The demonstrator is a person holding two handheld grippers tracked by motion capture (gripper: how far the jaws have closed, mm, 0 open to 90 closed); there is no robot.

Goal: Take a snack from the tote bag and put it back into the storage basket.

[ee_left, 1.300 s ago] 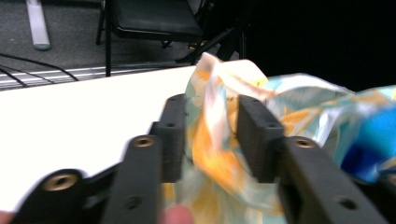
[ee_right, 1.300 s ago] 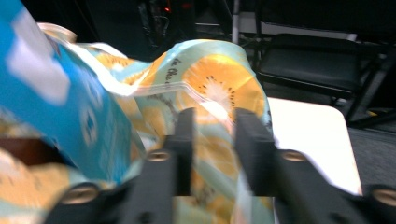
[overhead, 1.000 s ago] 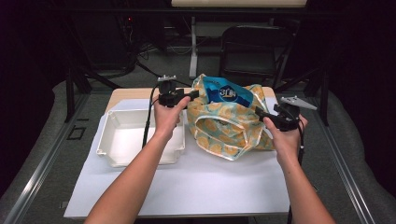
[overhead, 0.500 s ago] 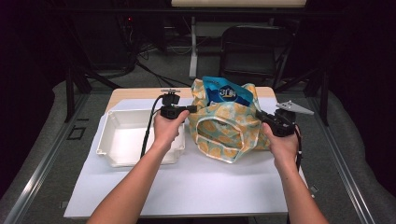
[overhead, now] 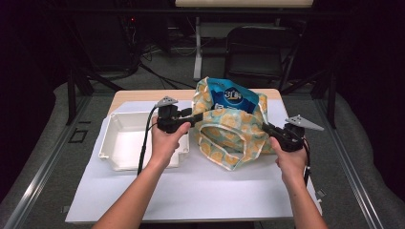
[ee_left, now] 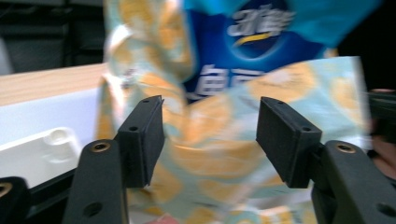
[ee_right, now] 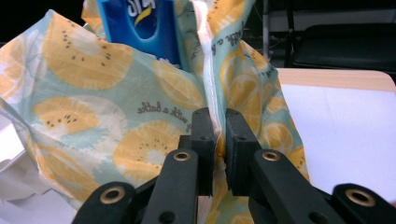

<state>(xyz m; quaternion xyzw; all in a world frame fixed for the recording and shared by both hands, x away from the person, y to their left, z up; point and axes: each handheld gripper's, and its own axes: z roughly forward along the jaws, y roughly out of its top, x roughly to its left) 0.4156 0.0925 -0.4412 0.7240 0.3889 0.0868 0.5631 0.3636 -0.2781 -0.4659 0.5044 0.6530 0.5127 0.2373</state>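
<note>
My right tongs [ee_right: 215, 140] are clenched on the bag [overhead: 229, 136], pinching a fold of its rim by the white seam between both pads. The bag is a cloth one printed with yellow fruit slices on pale green; it stands on the white sheet [overhead: 200, 186] that covers the table [overhead: 143, 95], toward the far edge and a little right of the middle. My left tongs [ee_left: 210, 140] are released: the jaws have just been opening, and now they stand apart with the bag's left side blurred between them, the pads not pressing on it. In the high view my left tongs [overhead: 191, 116] sit at the bag's left rim and my right tongs [overhead: 265, 128] at its right rim, so the mouth gapes between them. A blue packet [overhead: 234, 98] stands upright inside the bag, its top poking out above the rim. Just left of the bag, near the table's left edge, lies a white tray [overhead: 119, 143], and my left hand [overhead: 167, 140] rests over its right rim.
</note>
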